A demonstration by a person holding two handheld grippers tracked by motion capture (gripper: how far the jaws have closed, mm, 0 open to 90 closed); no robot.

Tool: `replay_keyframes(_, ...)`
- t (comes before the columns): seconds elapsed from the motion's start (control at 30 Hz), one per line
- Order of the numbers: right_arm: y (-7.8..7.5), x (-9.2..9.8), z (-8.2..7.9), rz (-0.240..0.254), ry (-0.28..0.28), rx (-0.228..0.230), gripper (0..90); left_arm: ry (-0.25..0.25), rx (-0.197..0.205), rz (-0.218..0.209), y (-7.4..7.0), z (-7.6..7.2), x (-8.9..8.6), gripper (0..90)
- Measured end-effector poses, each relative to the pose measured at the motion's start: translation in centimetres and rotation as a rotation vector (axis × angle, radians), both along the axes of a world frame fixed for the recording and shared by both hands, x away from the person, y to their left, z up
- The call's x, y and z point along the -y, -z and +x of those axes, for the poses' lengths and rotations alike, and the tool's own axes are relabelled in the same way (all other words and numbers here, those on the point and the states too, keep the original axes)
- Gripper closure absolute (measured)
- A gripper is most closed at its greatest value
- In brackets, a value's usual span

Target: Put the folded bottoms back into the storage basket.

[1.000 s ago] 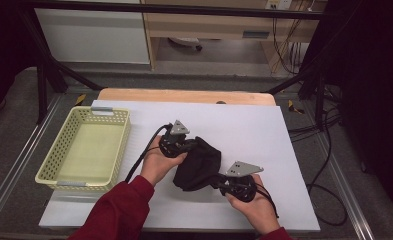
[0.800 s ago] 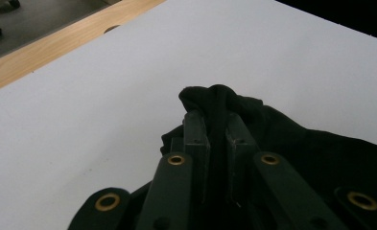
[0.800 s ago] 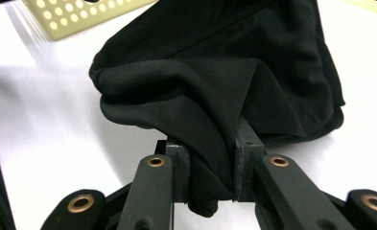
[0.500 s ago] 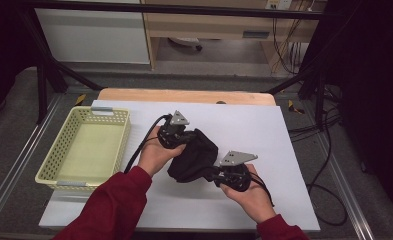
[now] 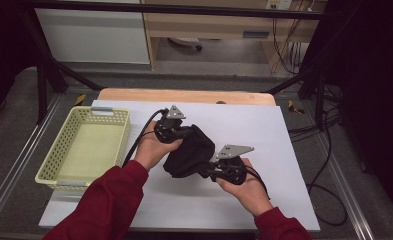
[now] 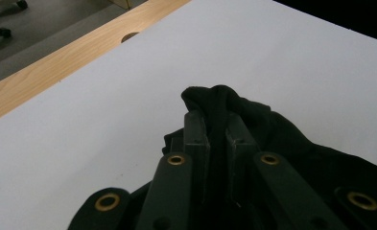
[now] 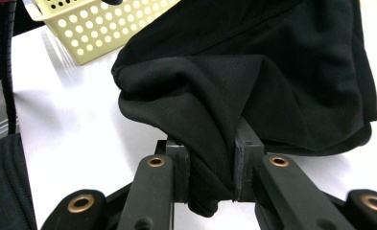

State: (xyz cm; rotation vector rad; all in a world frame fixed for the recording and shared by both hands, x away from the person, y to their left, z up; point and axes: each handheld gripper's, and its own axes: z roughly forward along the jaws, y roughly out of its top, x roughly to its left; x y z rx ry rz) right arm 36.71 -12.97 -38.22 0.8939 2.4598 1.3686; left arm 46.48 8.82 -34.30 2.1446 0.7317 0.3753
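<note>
A bunched black cloth point(image 5: 188, 151) hangs between both grippers over the middle of the white table top point(image 5: 264, 130). My left gripper point(image 5: 184, 132) holds the cloth's upper left end, its jaws shut on a fold of black cloth point(image 6: 215, 103) that pokes out past the tips. My right gripper point(image 5: 207, 167) grips the lower right end; in the right gripper view a thick fold of the cloth point(image 7: 210, 143) is pinched between the two jaws while the rest of it sags above.
A pale yellow perforated basket point(image 5: 49, 167) stands at the table's left, also seen as a basket point(image 7: 100, 24) behind the cloth. A wooden strip point(image 5: 184, 95) edges the far side. Red sleeves point(image 5: 104, 205) come in from below.
Both grippers have carried the cloth a little farther from me and to the left, and the cloth is held more bunched between them.
</note>
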Motion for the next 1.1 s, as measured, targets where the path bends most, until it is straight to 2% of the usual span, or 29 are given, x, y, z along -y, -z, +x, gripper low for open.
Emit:
replay_keyframes(0.13,0.1,-0.6,0.1,0.000,-0.013,-0.007,74.3,0.008,-0.003,0.015,0.0,0.1,-0.3,83.0)
replay_keyframes(0.67,-0.9,-2.2,1.1,0.016,-0.043,-0.017,74.3,-0.022,0.005,-0.017,-1.1,0.3,-2.5,83.0)
replay_keyframes(1.1,-2.0,-3.8,1.8,0.020,-0.075,-0.018,74.3,-0.050,0.020,-0.023,-2.3,0.3,-4.7,83.0)
